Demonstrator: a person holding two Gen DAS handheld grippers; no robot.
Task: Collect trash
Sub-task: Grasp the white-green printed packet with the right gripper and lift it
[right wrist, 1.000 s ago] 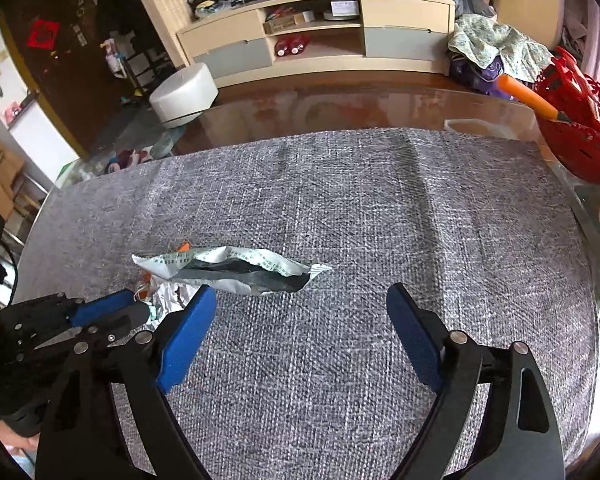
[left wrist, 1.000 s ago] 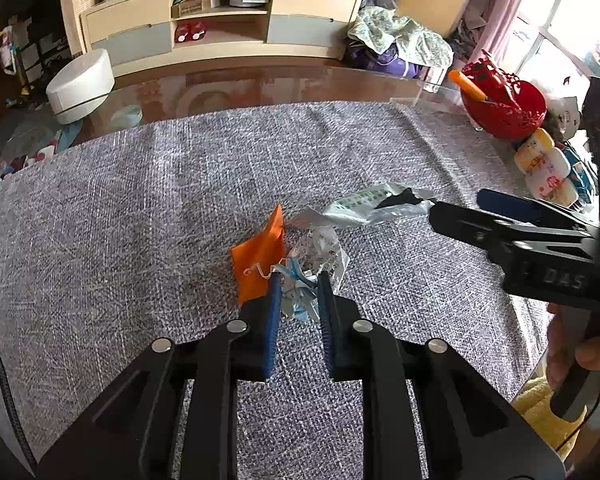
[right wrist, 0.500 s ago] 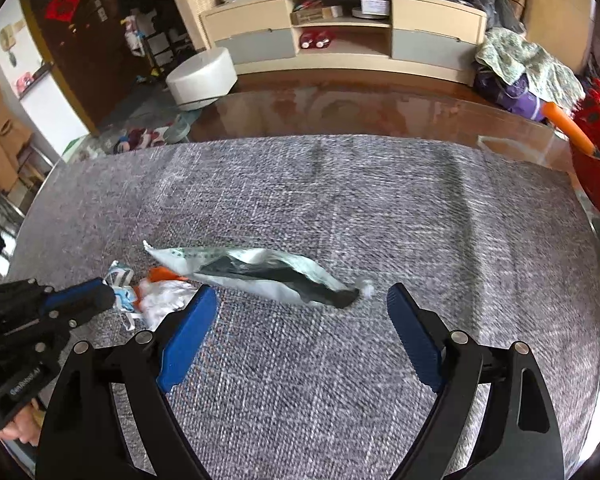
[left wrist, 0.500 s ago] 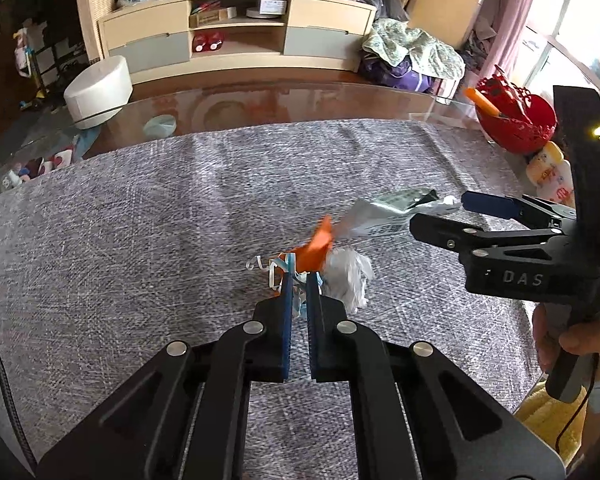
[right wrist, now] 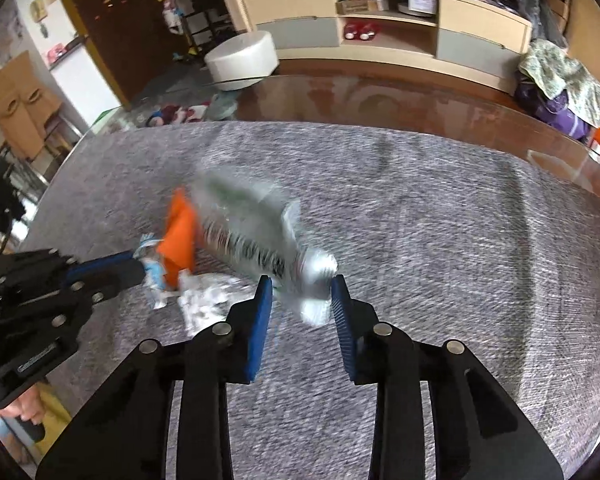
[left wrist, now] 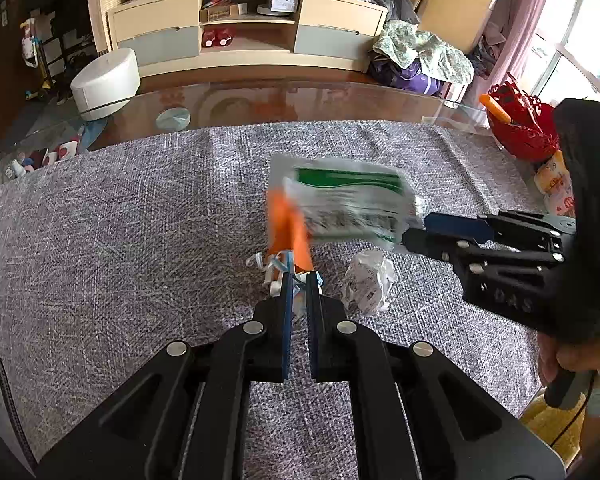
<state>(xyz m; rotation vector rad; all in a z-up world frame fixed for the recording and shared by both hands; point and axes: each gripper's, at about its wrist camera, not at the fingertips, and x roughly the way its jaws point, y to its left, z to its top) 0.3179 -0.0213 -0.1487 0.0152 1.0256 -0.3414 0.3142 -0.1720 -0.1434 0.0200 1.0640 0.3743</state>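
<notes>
Between narrowed left fingers point(left wrist: 286, 300): orange wrapper point(left wrist: 290, 236).

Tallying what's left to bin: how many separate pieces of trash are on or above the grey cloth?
3, possibly more hidden: orange wrapper in left gripper, silver-green bag at right gripper, crumpled paper on cloth.

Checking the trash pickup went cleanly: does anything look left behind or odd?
Yes. A crumpled paper ball lies loose on the grey cloth between the grippers. The left gripper pinches the orange wrapper; the foil bag is blurred at the right gripper.
</notes>
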